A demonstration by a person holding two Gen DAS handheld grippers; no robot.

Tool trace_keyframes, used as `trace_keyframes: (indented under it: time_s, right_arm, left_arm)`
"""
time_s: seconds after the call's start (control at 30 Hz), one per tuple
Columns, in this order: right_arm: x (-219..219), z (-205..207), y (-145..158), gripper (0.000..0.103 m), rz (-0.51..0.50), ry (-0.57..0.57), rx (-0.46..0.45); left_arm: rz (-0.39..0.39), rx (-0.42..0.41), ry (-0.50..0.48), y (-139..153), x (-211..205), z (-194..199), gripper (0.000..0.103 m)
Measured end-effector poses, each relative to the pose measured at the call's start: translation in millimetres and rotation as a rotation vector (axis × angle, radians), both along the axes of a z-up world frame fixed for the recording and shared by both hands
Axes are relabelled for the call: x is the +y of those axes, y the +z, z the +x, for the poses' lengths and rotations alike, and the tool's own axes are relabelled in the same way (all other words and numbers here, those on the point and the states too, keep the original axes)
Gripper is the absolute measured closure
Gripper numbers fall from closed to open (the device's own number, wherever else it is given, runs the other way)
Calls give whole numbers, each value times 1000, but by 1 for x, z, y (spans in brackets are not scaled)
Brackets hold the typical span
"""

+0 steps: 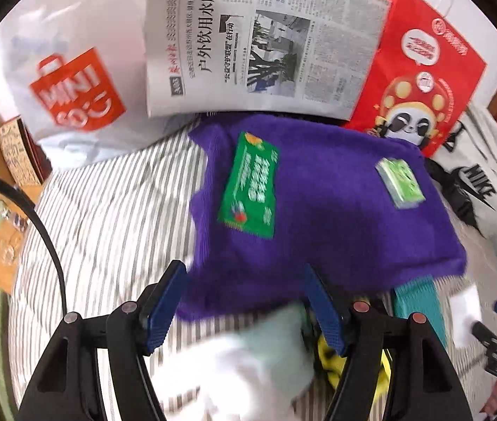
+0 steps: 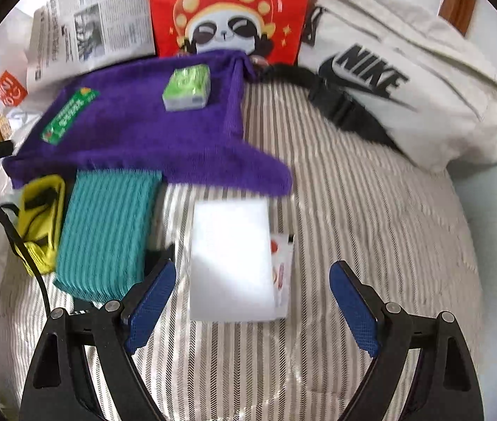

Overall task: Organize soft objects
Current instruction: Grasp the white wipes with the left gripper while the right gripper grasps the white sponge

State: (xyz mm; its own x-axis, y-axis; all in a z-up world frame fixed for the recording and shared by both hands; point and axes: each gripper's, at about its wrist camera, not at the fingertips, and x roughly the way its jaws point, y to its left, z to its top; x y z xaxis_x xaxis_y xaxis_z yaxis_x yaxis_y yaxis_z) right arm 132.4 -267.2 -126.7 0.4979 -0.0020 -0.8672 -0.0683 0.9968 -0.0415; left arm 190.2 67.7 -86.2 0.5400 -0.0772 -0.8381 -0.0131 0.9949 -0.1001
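- Left gripper (image 1: 245, 301): jaws apart, nothing pressed between them; a blurred white and pale-green soft item (image 1: 248, 351) lies below the gap, and contact with the pads cannot be judged
- Right gripper (image 2: 252, 301): jaws wide apart, hovering over a white block (image 2: 231, 259) that lies on the bed; the pads stand clear of it on both sides
- Striped bed cover (image 2: 371, 228): carries all the items
- Purple towel (image 2: 150, 133): spread flat near the far edge, with a green sachet (image 2: 69, 114) and a green tissue pack (image 2: 187, 87) resting on top, well apart from each other
- Teal ribbed cloth (image 2: 104, 235): folded, its far end tucked under the towel's near edge, just left of the white block
- Yellow pouch (image 2: 39, 221): just beside the teal cloth, on its left
- Small red-and-white packet (image 2: 282, 263): touching the white block's right side
- Background: newspaper (image 1: 255, 35), red panda bag (image 2: 227, 14), white Nike bag (image 2: 406, 91), white Miniso bag (image 1: 73, 80)
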Motion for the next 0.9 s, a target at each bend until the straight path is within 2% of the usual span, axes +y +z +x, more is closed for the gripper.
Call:
trace_keyframes:
  time_s: [0.13,0.2,0.27,0.33,0.43,0.53,0.73,0.9]
  right_arm:
    - [-3,8,-15,14,50,-28,6]
    - [-3,13,-22,16,33,-46,-4]
    - [-4,18,-30,34,17,-58,-3]
    - [-10,16,-25,52,64,-73,-15]
    - [-21,5,-5,51,173,-68,-47]
    - [-29,-8,13,51,222,-84,-81]
    - [-32,-27,32,51,222,-98,-106]
    - [-20,-42,31,51,221,-82,-104]
  left_arm:
    - [-5,0,-12,0,3,-25,35]
    - [12,3,-17,-3,4,-35,34]
    - [16,9,-20,-7,4,-42,34]
    - [17,11,-18,-9,8,-50,34]
    - [19,13,-6,-12,17,-63,34]
    - [-3,18,18,-15,28,-72,34]
    - [-22,7,8,-18,31,-85,34]
    - [-42,-5,-16,-20,32,-95,34]
